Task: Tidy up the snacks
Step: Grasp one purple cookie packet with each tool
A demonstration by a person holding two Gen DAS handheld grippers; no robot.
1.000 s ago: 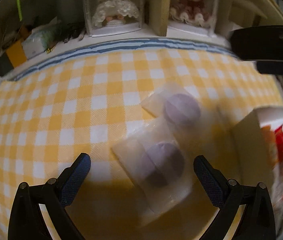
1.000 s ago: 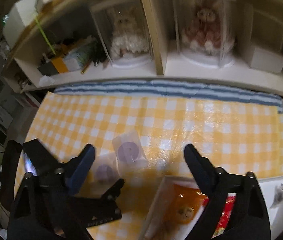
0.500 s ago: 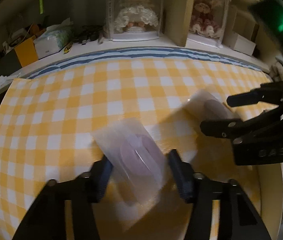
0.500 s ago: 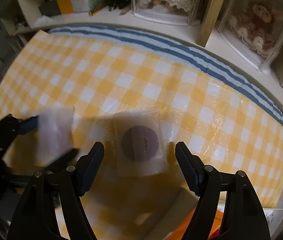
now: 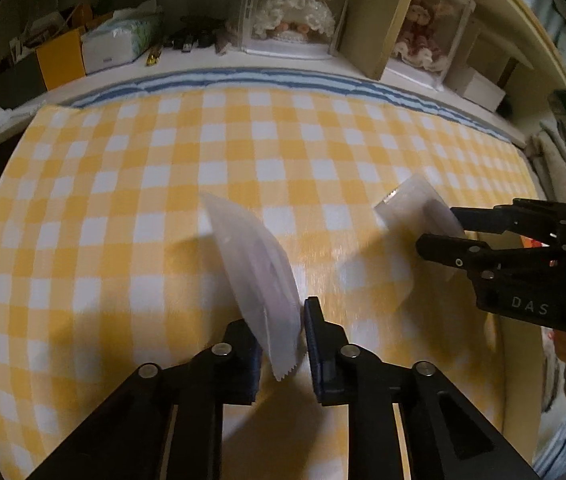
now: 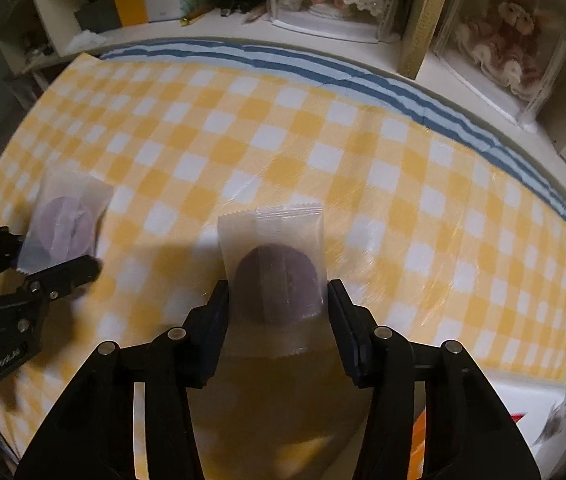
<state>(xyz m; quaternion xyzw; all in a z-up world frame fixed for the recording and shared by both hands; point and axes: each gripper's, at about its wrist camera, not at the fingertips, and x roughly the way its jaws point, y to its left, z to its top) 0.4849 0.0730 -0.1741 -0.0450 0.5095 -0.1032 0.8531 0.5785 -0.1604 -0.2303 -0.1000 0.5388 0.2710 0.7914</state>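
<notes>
Left wrist view: the left gripper (image 5: 303, 344) is clamped on a translucent packet with a pale purple round snack (image 5: 257, 268), pinched at its near serrated edge and lifted edge-on, long axis running away from the fingers, above the yellow-and-white checked tabletop (image 5: 123, 200).

Right wrist view: the right gripper (image 6: 279, 304), whose fingers have just been closing, straddles a second clear packet with a dark purple round snack (image 6: 277, 276) lying flat. Pad contact is not confirmed. Its long axis runs straight ahead; the right hand is nearer.
</notes>
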